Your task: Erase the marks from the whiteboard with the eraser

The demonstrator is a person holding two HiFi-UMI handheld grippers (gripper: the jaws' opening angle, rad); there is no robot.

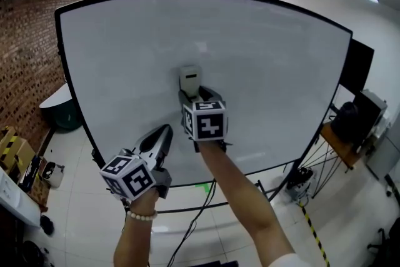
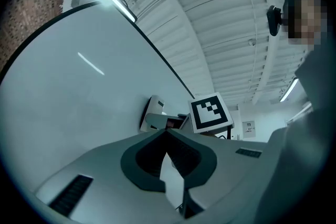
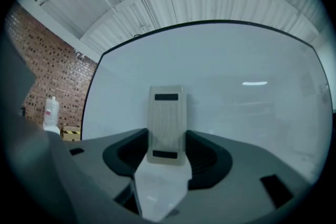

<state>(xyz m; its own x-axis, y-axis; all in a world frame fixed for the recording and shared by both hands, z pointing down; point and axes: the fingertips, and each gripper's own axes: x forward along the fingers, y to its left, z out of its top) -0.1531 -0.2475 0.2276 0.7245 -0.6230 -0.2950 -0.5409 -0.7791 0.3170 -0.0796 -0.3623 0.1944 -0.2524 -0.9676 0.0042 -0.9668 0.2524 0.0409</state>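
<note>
Two tongs, two states. Clamped in the right tongs (image 3: 167,140) by its lower end, the eraser (image 3: 167,113), flat against the middle of the whiteboard (image 3: 236,113). Shut on nothing, the left tongs (image 2: 167,134), nearer the lower edge. No marks visible: likely finished, or nearly.

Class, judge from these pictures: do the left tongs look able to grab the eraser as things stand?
Probably not. The eraser is clamped in the right tongs against the whiteboard, and the left tongs are shut, lower and off to the left.
</note>
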